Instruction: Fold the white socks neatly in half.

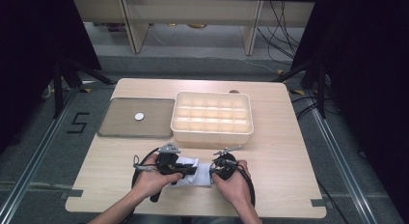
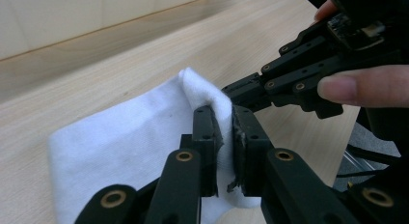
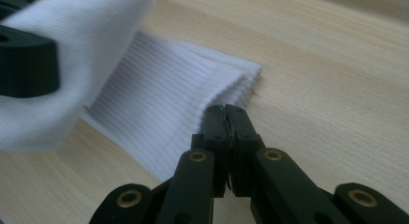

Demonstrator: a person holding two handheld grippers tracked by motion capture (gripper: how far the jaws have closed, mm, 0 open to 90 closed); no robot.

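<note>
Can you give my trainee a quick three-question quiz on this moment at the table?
1. True or false: the left gripper is shut on a fold of the white cloth.
2. What lies on the grey tray? A) a small white disc B) a pair of scissors C) a red cup
3. Where does the cream compartment box stand relative to the grey tray?

Key
1. True: its pads pinch a raised fold of the cloth.
2. A, the small white disc.
3. Right beside it, on its right in the high view, beyond the right gripper, whose jaws are shut at the cloth's ribbed edge.
</note>
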